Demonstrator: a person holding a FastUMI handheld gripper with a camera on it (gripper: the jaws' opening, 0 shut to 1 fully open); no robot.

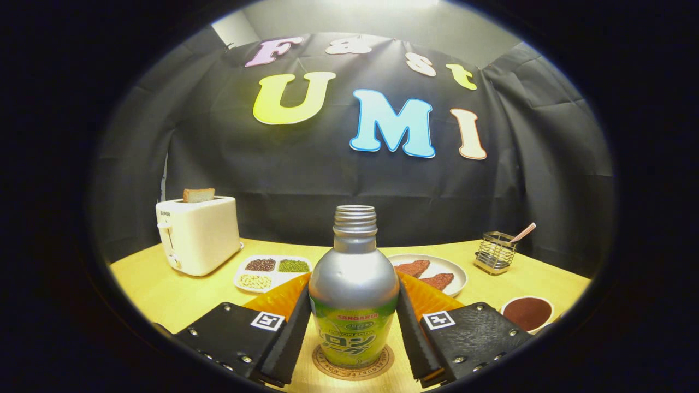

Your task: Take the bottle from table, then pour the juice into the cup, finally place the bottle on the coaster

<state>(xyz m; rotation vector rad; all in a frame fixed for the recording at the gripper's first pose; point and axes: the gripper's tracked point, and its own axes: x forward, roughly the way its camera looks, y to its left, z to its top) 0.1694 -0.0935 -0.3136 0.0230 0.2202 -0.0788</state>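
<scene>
1. The bottle (pixel 354 295) stands upright on the round coaster (pixel 353 364), near the front edge of the tabletop (pixel 164 295). Its cap is off and the threaded neck is open.

2. The gripper (pixel 354 333) has the bottle between its two fingers (pixel 292 333). The jaws are spread to the bottle's width, and the black pads lie along its sides. I cannot tell whether they press on it or only flank it.

3. Judging by this, the last step is in hand: the bottle seems already set on the coaster. I cannot tell whether the pouring is done, since the level in the cup is hard to read.

4. A cup (pixel 527 312) with something dark inside sits to the right, near the tabletop's right edge.

5. Further back are a plate (pixel 456 275) with two reddish pieces, a divided tray (pixel 271 271) of beans, a toaster (pixel 196 234) with a slice of bread toward the back left corner, and a wire basket (pixel 495 252) toward the back right.

6. If the bottle is placed, the next move calls for the jaws to widen evenly and draw straight back. A sideways brush could tip the tall bottle, which stands open-necked.
</scene>
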